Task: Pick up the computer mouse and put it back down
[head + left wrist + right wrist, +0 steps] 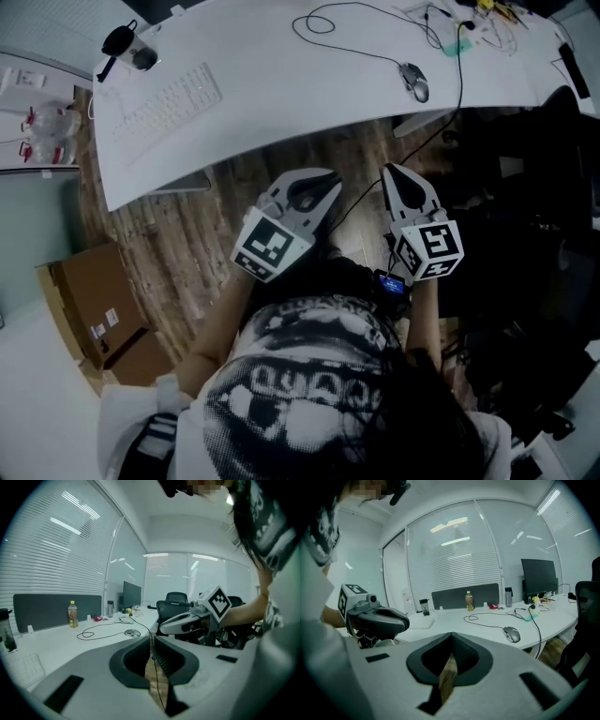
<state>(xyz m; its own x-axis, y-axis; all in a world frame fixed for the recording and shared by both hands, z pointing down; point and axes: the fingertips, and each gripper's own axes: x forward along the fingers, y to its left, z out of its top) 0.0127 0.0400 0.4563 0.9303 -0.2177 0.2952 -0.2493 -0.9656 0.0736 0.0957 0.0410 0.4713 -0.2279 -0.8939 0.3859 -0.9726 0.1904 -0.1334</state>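
The grey computer mouse [413, 82] lies on the white curved desk [281, 84], near its front edge at the right, with its cord looping away behind it. It also shows in the left gripper view [132, 633] and the right gripper view [512, 633]. Both grippers hover side by side over the wooden floor in front of the desk, short of the mouse. My left gripper [328, 180] has its jaws together with nothing between them. My right gripper [390, 172] is shut too and holds nothing.
A white keyboard [173, 98] and a dark tumbler [131, 52] sit on the desk's left part. Cables and small items [469, 23] crowd the far right. A cardboard box [98, 314] stands on the floor at left, dark office chairs [553, 187] at right.
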